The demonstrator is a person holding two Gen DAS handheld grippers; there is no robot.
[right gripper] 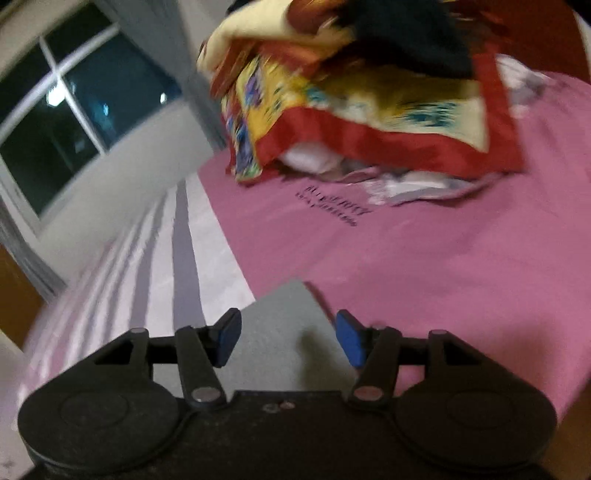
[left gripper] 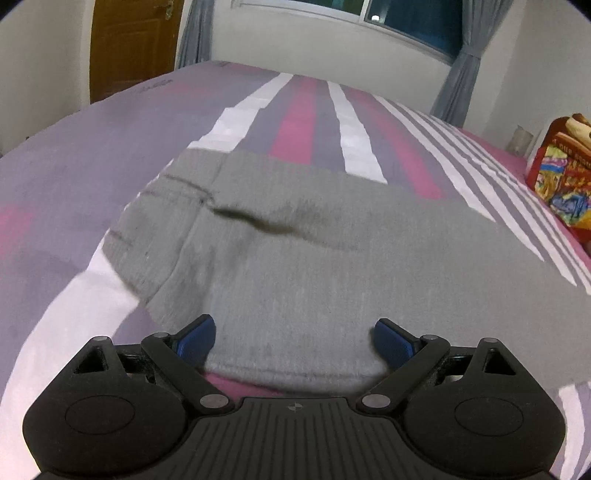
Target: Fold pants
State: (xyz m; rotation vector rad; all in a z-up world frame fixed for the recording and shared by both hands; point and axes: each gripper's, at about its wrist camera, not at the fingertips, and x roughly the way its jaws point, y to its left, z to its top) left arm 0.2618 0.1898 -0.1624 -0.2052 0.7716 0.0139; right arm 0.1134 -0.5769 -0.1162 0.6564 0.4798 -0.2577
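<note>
Grey pants [left gripper: 295, 258] lie spread flat on the striped bed sheet [left gripper: 55, 184], with a crease across the upper middle and a pocket seam at the left. My left gripper [left gripper: 294, 338] is open and empty, its blue pads on either side of the near edge of the pants. In the right wrist view a corner of the grey pants [right gripper: 284, 332] lies between the blue pads of my right gripper [right gripper: 288, 338], which is open and hovers just above it. The right wrist view is blurred.
A pile of colourful red and yellow bedding [right gripper: 369, 103] sits on the pink part of the sheet [right gripper: 443, 258], and shows at the right edge of the left wrist view [left gripper: 561, 173]. A window [left gripper: 413, 18], curtains and a brown door [left gripper: 129, 44] stand behind the bed.
</note>
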